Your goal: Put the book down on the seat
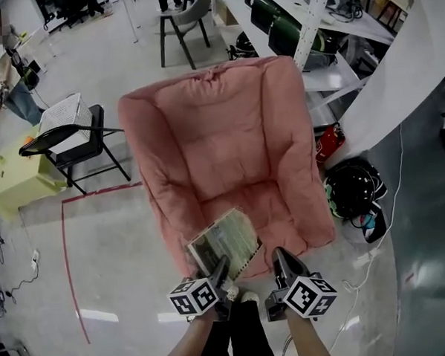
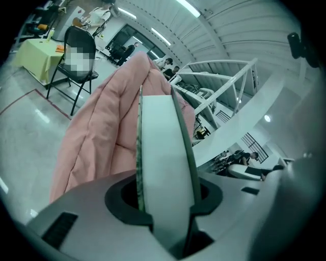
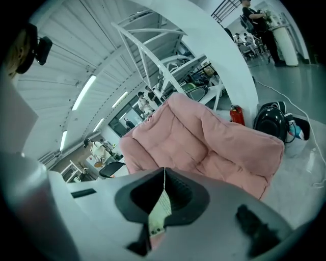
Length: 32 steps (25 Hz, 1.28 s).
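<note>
**Pink seat, book at its front edge**

Pink padding covers the seat (image 1: 228, 151), which stands on a glossy pale floor (image 1: 114, 246) marked with red tape (image 1: 65, 249). A black chair (image 1: 75, 140) stands to its left and white shelving (image 1: 310, 12) behind. The book (image 1: 224, 242) hangs tilted over the cushion's front edge, with the left gripper (image 1: 221, 266) clamped on its near corner and the right gripper (image 1: 277, 256) just beside it.

Left gripper view: both jaws press the book's thick page block (image 2: 165, 153), and the seat (image 2: 102, 137) rises behind.

Right gripper view: the jaws are closed on a thin printed leaf (image 3: 162, 206), apparently the book's. Beyond are the seat (image 3: 204, 142) and a black bag (image 3: 270, 120) on the floor.
</note>
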### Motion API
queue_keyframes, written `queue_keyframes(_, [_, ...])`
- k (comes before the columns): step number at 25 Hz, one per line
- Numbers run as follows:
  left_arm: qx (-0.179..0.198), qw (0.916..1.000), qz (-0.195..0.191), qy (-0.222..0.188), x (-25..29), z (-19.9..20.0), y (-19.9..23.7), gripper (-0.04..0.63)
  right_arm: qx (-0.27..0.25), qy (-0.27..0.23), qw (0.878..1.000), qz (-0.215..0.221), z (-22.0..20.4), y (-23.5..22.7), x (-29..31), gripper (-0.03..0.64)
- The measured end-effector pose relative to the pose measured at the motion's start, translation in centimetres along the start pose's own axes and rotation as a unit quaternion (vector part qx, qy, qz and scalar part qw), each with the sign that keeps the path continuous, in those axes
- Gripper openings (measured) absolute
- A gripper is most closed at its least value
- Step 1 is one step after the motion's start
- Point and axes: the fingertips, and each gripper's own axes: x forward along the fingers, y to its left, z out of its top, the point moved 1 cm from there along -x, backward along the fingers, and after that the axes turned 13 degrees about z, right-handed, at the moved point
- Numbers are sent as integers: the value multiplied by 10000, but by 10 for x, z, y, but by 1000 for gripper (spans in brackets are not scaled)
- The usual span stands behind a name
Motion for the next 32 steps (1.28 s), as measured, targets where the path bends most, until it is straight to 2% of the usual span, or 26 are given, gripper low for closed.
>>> queue_keyframes(6, [140, 9982, 452, 381, 32, -20, 38, 172, 202, 254, 9995, -10, -26, -30, 28, 14])
queue_keyframes(13, [41, 9930, 968, 676, 59, -34, 75, 175, 476, 430, 9979, -73, -54, -48, 47, 14])
queue_keyframes(18, [-165, 9917, 1020, 766, 71, -36, 88, 175, 551, 465, 9973, -142, -62, -56, 50, 14])
queue_keyframes(24, [-234, 9915, 1041, 751, 76, -35, 92, 180, 582, 473, 9971, -135, -65, -57, 53, 14])
queue_keyframes(27, [-261, 9922, 938, 784, 73, -35, 87, 267, 576, 484, 9971, -112, -65, -50, 50, 14])
queue_keyframes(32, [-363, 9913, 1039, 728, 56, -30, 89, 287, 516, 445, 9977, -3, -58, -33, 47, 12])
